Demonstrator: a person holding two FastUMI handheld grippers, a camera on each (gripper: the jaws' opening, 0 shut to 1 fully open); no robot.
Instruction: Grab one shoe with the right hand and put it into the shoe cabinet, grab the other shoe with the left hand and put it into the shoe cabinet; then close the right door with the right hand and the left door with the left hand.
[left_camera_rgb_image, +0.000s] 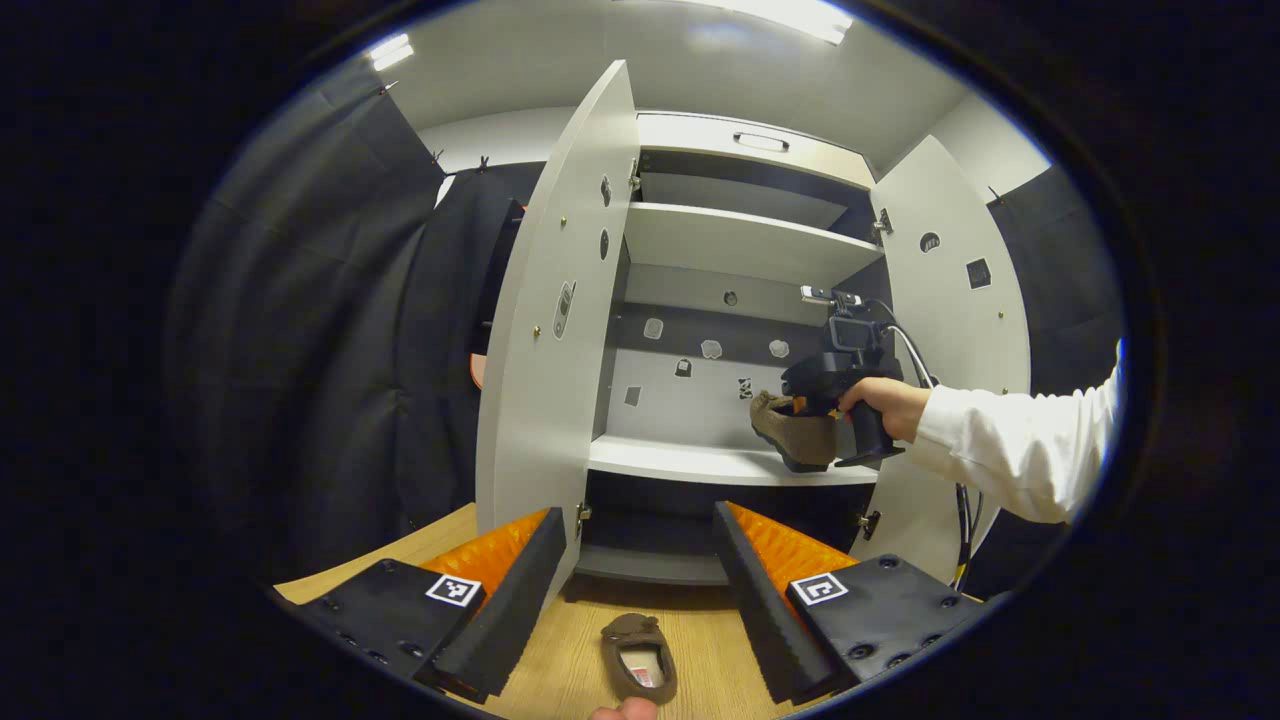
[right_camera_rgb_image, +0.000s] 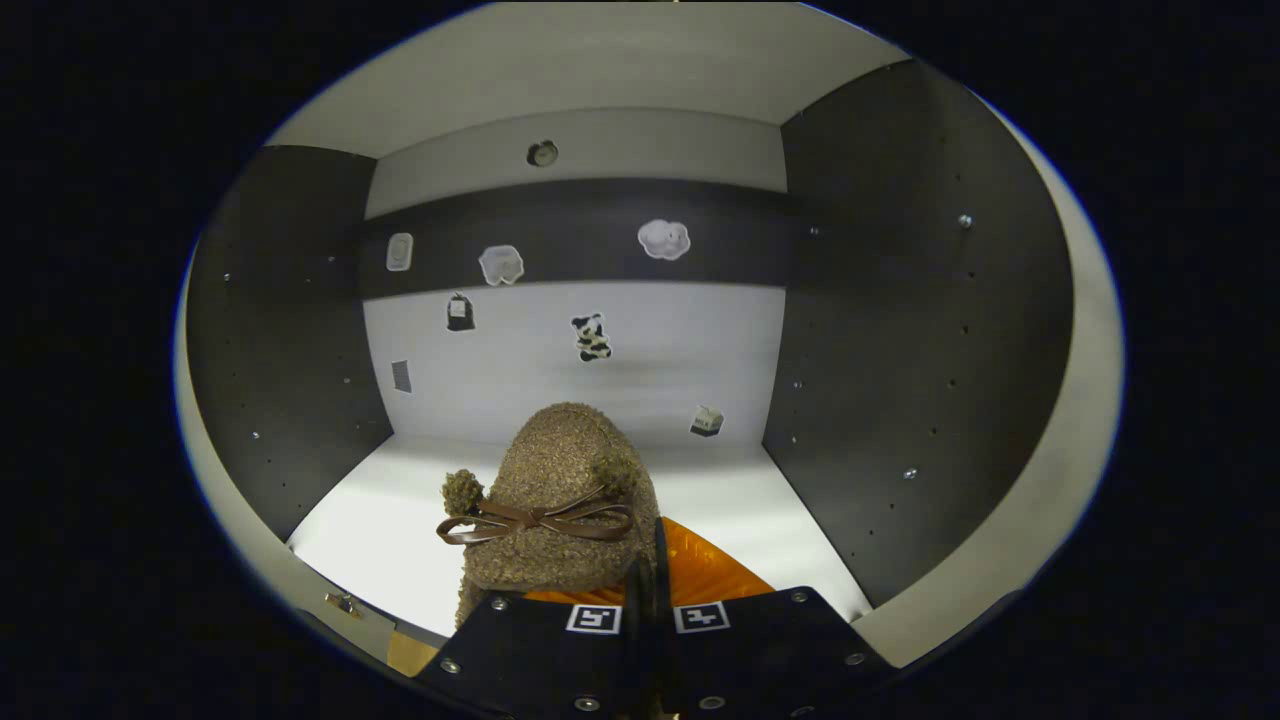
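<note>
In the left gripper view the white shoe cabinet (left_camera_rgb_image: 740, 240) stands with both doors open. A hand holds my right gripper (left_camera_rgb_image: 805, 405) inside it, shut on a fuzzy brown shoe (left_camera_rgb_image: 795, 432) that hangs tilted just over the lower shelf (left_camera_rgb_image: 690, 460). The right gripper view has that shoe (right_camera_rgb_image: 555, 490), with its brown bow, pinched at its rim by my right gripper (right_camera_rgb_image: 648, 570) above the white shelf (right_camera_rgb_image: 760, 500). The other brown shoe (left_camera_rgb_image: 638, 655) lies on the wooden floor (left_camera_rgb_image: 560, 670), below and between the fingers of my open left gripper (left_camera_rgb_image: 635, 520).
The left door (left_camera_rgb_image: 550, 330) swings out close to my left gripper's left finger. The right door (left_camera_rgb_image: 950, 300) stands open behind the white sleeve (left_camera_rgb_image: 1010, 445). Dark side walls (right_camera_rgb_image: 900, 330) bound the compartment. An upper shelf (left_camera_rgb_image: 740, 245) sits above.
</note>
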